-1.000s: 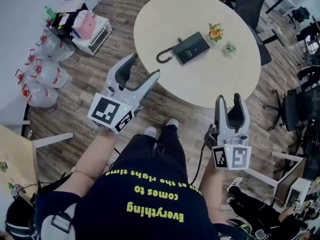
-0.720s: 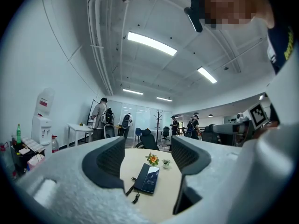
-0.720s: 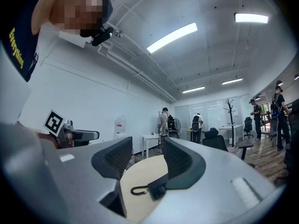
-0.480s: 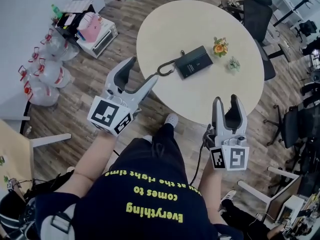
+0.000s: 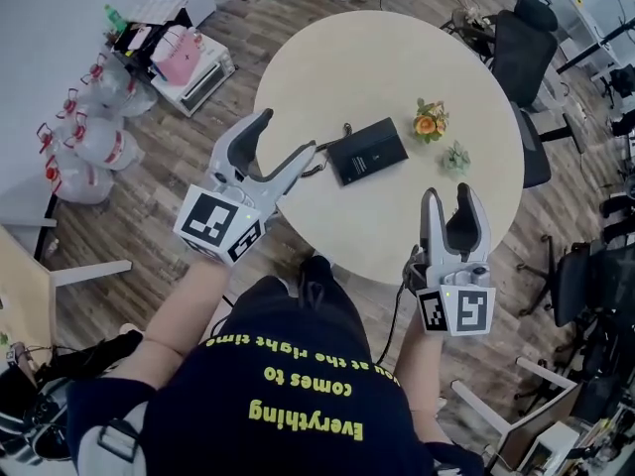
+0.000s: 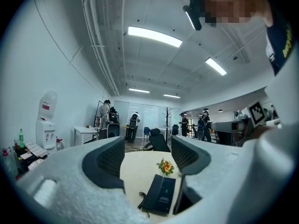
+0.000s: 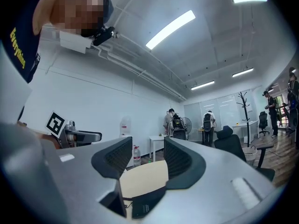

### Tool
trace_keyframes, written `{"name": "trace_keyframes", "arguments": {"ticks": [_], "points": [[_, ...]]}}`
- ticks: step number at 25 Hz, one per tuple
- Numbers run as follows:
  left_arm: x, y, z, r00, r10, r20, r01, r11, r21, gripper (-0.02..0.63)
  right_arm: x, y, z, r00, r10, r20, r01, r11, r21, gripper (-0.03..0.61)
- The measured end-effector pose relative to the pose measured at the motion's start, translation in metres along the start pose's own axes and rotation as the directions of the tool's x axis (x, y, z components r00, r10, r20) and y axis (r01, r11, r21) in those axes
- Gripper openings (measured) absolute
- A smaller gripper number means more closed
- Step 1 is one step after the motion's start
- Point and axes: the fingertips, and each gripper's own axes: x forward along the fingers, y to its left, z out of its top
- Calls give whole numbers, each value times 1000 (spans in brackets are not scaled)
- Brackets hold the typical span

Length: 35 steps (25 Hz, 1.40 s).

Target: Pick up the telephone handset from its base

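Both grippers hang short of the round desk [image 5: 377, 62], so the step in hand is the reach, and none of the lift has been made. The left gripper [image 5: 285, 134] has its jaws spread wide with nothing between them, and its own view looks between them straight at the dark telephone [image 5: 367, 151], which lies flat near the middle of the desk with its coiled cord [image 6: 142, 195] trailing off the end nearest that gripper. The right gripper [image 5: 447, 198] hovers at the near rim of the desk, jaws partly open and empty, with only a corner of the telephone showing low in its view. The handset [image 6: 150, 196] seems to be the narrow strip along one long side of the base, though the dark casing makes that seam hard to read. The left gripper is probably the better placed one: it should come down over that strip's middle, with the jaws set across its width rather than along it, then close fully before rising. A straight-up lift should keep the cord from dragging the base toward the small flower pot [image 5: 429, 122] and the little plant [image 5: 455, 157] just beyond.
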Motion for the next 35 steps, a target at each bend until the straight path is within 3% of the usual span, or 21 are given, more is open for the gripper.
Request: {"name": "trace_keyframes", "arguments": {"ticks": [6, 12, 24, 28, 35], "points": [[59, -9, -3, 1000, 17, -19, -16, 999, 45, 316, 29, -51, -9, 999, 30, -16, -30, 999, 15, 222], [97, -15, -11, 999, 27, -31, -26, 999, 33, 318, 46, -87, -15, 998, 55, -20, -54, 998, 26, 221], [135, -8, -33, 997, 18, -78, -16, 999, 29, 316, 58, -117, -31, 999, 16, -35, -14, 998, 65, 221], [148, -4, -54, 993, -15, -120, 17, 1000, 10, 316, 60, -121, -41, 998, -15, -53, 18, 997, 69, 221], [180, -4, -89, 970, -144, -193, 138, 989, -47, 310, 64, -139, -57, 992, -98, -75, 104, 991, 80, 221]]}}
